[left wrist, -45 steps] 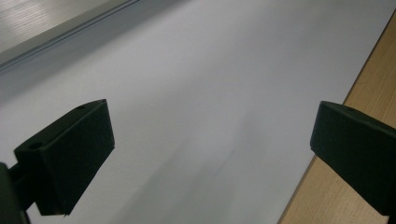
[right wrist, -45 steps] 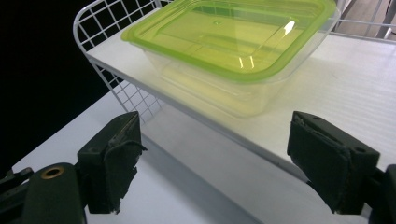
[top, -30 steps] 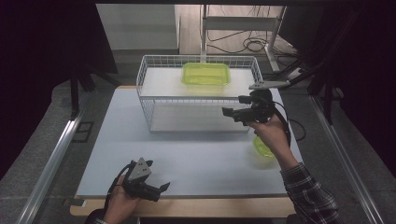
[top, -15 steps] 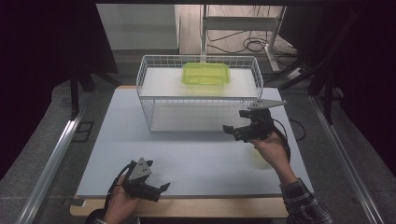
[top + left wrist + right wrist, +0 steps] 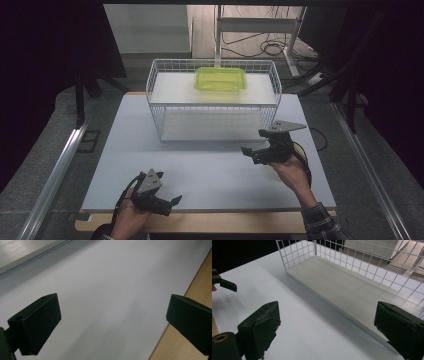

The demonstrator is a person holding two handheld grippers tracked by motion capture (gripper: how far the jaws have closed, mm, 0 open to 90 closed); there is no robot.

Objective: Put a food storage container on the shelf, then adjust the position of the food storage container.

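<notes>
Both tools released and empty: right tool [image 5: 253, 151] beside wire basket [image 5: 165, 107], left tool [image 5: 171, 203] near table edge

both grippers are black, each topped by a grey three-cornered plate. beside the white wire basket [image 5: 215, 100], the right gripper [image 5: 256, 152] trails a black cable, and that arm wears a dark plaid sleeve [image 5: 322, 225]. farther from the basket, the left gripper [image 5: 167, 202] has blocky matte pads [image 5: 37, 325].

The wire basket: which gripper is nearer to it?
Right. The right gripper hangs just in front of the wire basket, by its right corner; the left gripper sits far back at the table's near edge.
</notes>
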